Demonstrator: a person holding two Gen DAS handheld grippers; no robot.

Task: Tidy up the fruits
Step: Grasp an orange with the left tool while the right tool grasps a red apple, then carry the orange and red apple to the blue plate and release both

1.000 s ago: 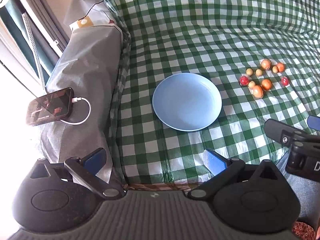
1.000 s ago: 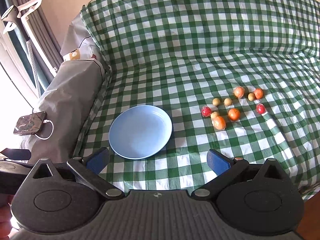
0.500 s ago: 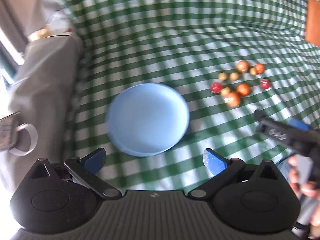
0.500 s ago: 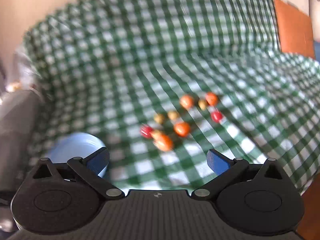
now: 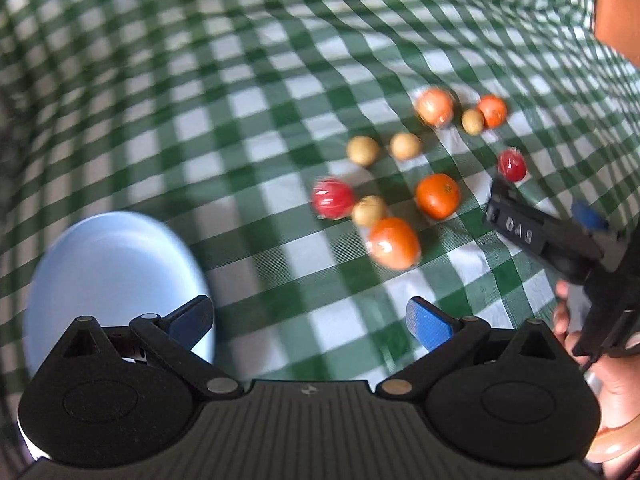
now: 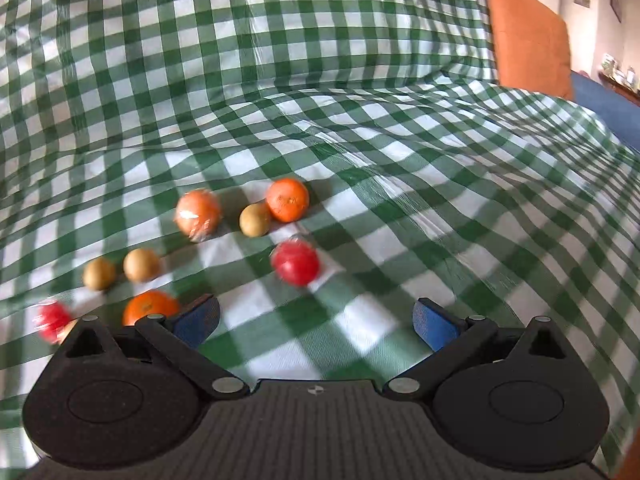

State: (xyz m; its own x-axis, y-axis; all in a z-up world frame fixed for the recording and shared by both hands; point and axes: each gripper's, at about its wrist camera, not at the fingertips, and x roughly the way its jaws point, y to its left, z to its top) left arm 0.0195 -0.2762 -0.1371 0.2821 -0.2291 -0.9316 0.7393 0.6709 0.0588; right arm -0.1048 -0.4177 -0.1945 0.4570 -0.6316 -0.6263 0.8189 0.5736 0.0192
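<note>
Closer now, green checked cloth (image 6: 360, 60); orange cushion (image 6: 528, 40) behind.

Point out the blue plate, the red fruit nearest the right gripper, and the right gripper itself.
blue plate (image 5: 100, 264): left wrist view, bare centre of the dish.
red fruit (image 6: 295, 262): right wrist view, middle of its skin.
right gripper (image 6: 316, 320): right wrist view, midway between its open fingers.

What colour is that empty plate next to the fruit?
The plate is pale blue, seen best in the left wrist view.
</note>
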